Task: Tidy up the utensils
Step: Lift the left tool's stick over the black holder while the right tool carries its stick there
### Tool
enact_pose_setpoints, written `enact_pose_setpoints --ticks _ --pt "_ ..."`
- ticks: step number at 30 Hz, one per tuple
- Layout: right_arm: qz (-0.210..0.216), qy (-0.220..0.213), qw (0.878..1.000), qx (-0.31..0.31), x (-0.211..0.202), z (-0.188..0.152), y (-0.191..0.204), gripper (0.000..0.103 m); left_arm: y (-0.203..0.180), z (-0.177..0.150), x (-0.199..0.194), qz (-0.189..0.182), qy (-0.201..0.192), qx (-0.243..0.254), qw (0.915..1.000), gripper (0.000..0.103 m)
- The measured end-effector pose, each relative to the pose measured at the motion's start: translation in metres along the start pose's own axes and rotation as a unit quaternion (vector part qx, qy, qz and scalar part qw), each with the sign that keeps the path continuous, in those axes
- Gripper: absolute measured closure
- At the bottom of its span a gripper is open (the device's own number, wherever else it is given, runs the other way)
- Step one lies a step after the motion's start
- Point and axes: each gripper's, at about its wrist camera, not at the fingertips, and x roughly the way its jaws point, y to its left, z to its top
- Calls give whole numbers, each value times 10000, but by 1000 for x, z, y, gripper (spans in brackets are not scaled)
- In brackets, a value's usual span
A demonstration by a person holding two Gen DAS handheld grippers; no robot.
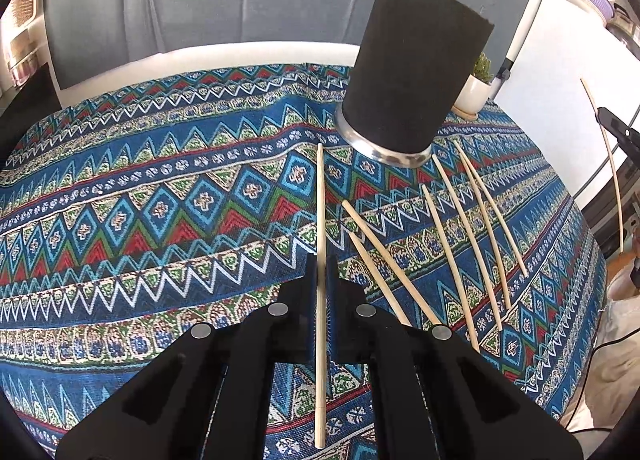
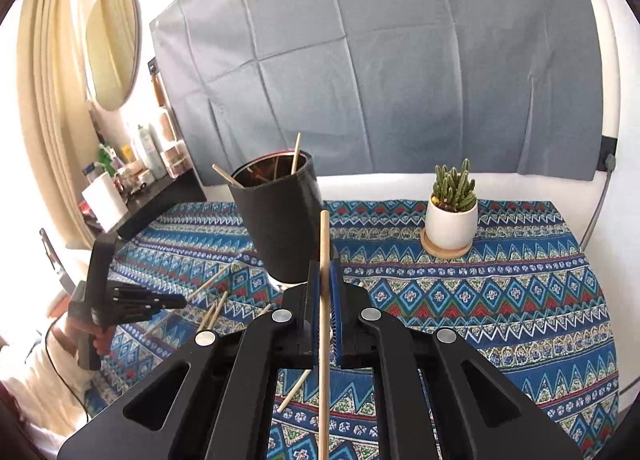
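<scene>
a thin round wooden chopstick (image 1: 320, 220) is clenched by the left gripper (image 1: 321, 272), another chopstick (image 2: 324, 244) by the right gripper (image 2: 325, 280), below the matte black cylindrical holder (image 2: 280, 216).

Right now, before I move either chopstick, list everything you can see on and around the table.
Loose pale wooden chopsticks: six, on cloth right of holder.
Black cylindrical utensil holder: one, some chopsticks inside.
Blue patterned tablecloth: one, covers table.
Small cactus in white pot: one, on wooden coaster, far right.
Grey backdrop sheet: one, behind table.
Left hand-held gripper: shut on one chopstick.
Right hand-held gripper: shut on one chopstick.
</scene>
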Motion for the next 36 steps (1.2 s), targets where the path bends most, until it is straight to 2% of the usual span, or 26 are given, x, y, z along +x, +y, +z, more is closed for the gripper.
enact_pose_setpoints --ticks 6,10,13,18,21,24,26,29,36 --pt "68 -287 9995 -147 -2 27 10 98 4 33 -43 -113 -649 -118 9978 98" --pt "274 -249 9993 52 15 52 11 98 -2 66 -66 -93 -1187 -55 9929 98" --pt "372 -353 9986 108 29 72 16 98 -10 91 -78 -246 -1589 38 9870 98" --pt "589 -619 9963 54 45 104 27 98 -25 127 -82 -481 -2099 157 9764 98" --pt "705 -791 9944 33 55 121 33 98 -24 150 -76 -553 -2228 36 9733 98" --pt "809 -979 9919 14 67 136 38 98 -23 171 -68 -795 -2419 13 9670 98" --pt "901 -1107 9898 3 76 144 41 98 -25 182 -64 -997 -2628 102 9596 98" --pt "917 -1338 9868 -19 90 151 42 98 -28 191 -56 -1521 -2968 311 9422 98" --pt "1183 -2117 9695 347 122 153 29 98 -39 197 -31 -1979 -3592 390 9112 98"
